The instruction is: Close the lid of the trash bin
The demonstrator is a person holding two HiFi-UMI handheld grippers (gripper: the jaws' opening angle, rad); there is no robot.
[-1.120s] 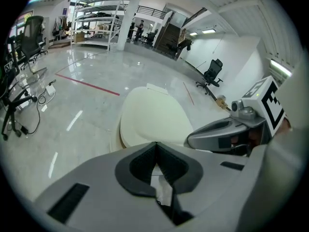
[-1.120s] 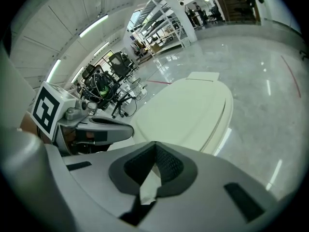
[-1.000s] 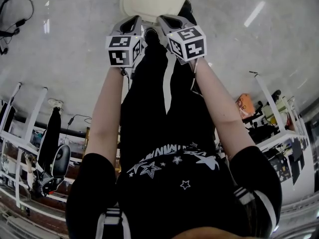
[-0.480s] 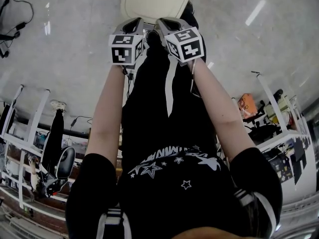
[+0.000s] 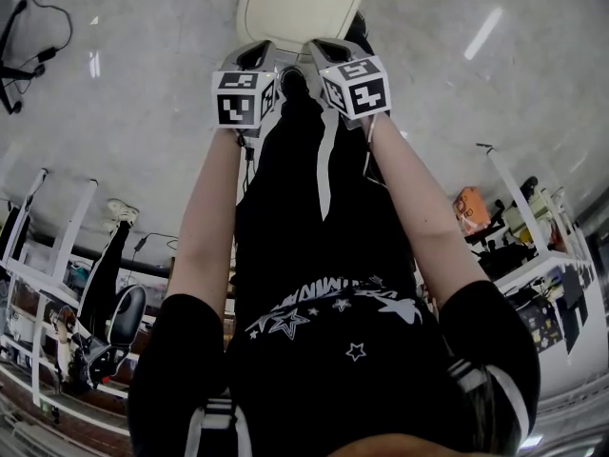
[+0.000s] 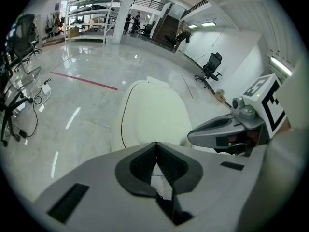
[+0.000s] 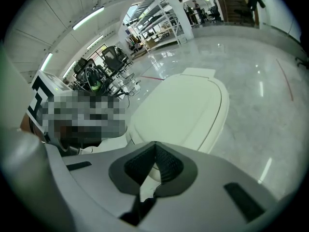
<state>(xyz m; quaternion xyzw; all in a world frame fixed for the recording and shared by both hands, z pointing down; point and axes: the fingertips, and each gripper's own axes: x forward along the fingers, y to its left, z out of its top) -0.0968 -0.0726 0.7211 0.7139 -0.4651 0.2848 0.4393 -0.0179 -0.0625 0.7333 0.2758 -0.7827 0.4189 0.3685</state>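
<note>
The cream trash bin lid (image 5: 301, 3) lies flat on its bin at the top of the head view, just beyond both grippers. My left gripper (image 5: 255, 53) and right gripper (image 5: 328, 50) are held side by side at the lid's near edge, each with its marker cube facing up. In the left gripper view the lid (image 6: 154, 112) fills the middle ahead of the left gripper (image 6: 155, 148), whose jaws meet with nothing between them. The right gripper view shows the lid (image 7: 186, 110) ahead of the right gripper (image 7: 154, 148), jaws likewise together and empty.
The bin stands on a glossy grey floor (image 5: 143, 84). Cables (image 6: 29, 115) trail on the floor to the left, with a red floor line (image 6: 84, 80) beyond. Office chairs (image 7: 108, 57) and white shelving (image 7: 159, 18) stand farther off. The person's black clothing fills the lower head view.
Both grippers have stayed at the lid's near edge, with only a slight drift of the left one to the right. The jaws remain together.
</note>
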